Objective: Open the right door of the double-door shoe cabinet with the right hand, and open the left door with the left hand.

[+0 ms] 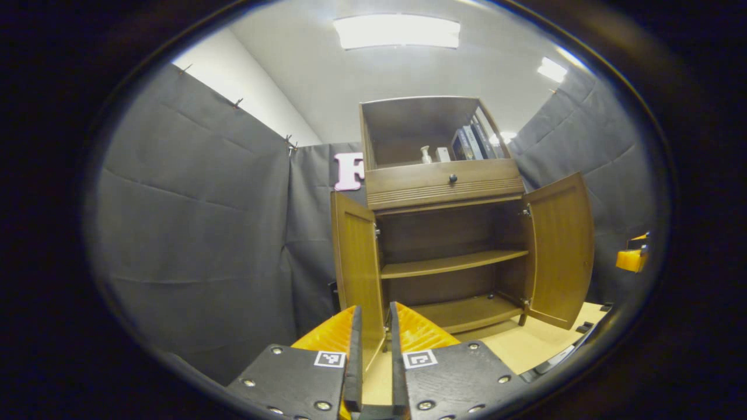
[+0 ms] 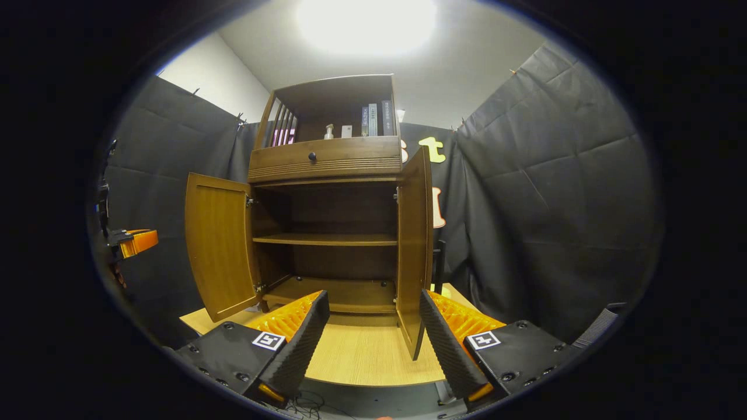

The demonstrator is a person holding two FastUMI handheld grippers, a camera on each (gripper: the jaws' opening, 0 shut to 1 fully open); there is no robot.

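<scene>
The brown wooden double-door shoe cabinet [image 1: 443, 245] stands at the centre of the left gripper view, on a pale wood tabletop [image 1: 525, 350], with both doors swung wide and two bare shelves showing inside. In the right gripper view the same cabinet [image 2: 327, 233] sits at 12 o'clock from the fingers. Its left door [image 1: 357, 268] hangs edge-on just above the left hand-held gripper [image 1: 373, 326], at 12 o'clock; the fingers are nearly pressed together, a narrow slit between them, and the door's lower edge shows in that slit, but whether they pinch it I cannot tell. The right door [image 2: 414, 245] stands edge-on at 1 o'clock in the right gripper view, its lower corner between the widely spread fingers of the right hand-held gripper [image 2: 373, 326], touching neither. Above the doors runs a drawer with a small dark round knob [image 1: 452, 178]. The open top shelf holds upright books [image 1: 470, 143] and a small white bottle [image 1: 426, 154].
</scene>
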